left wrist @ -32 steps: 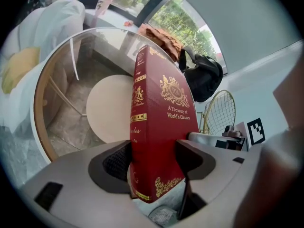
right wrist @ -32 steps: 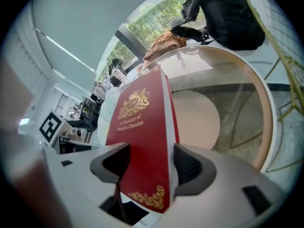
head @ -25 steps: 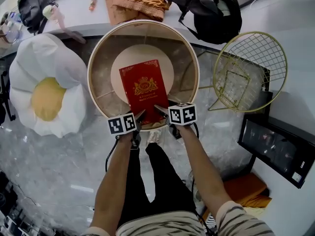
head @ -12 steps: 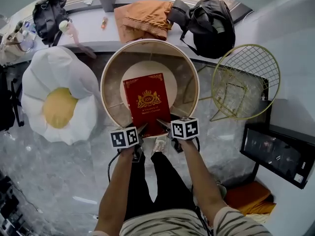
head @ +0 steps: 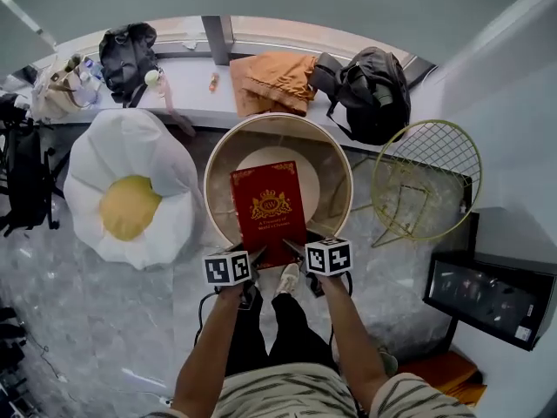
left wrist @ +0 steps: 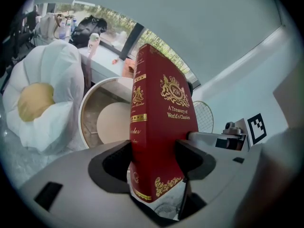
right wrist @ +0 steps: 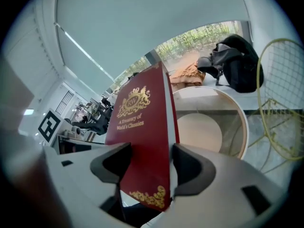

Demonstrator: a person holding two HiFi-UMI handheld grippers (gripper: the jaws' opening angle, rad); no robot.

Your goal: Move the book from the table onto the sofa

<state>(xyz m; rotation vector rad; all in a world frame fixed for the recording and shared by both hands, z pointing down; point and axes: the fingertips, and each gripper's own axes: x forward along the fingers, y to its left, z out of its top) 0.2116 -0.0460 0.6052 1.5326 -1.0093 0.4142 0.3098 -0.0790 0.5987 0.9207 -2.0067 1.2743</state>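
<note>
A red hardback book (head: 268, 209) with gold print is held up over the near part of the round beige table (head: 211, 190). My left gripper (head: 255, 256) is shut on the book's near left corner, with the spine (left wrist: 137, 122) between its jaws. My right gripper (head: 292, 249) is shut on the near right corner, and the cover (right wrist: 137, 127) stands upright between its jaws. The sofa, a white flower-shaped cushion seat with a yellow centre (head: 129, 205), lies on the floor left of the table.
A yellow wire chair (head: 426, 177) stands right of the table. A black backpack (head: 372, 92) and orange cloth (head: 274, 81) lie on the window ledge behind. Dark bags (head: 26, 177) sit far left and a black box (head: 489, 299) at the right. My legs are below the grippers.
Both grippers have risen with the book, lifting it off the table top and a little toward me. More of the room shows around the table.
</note>
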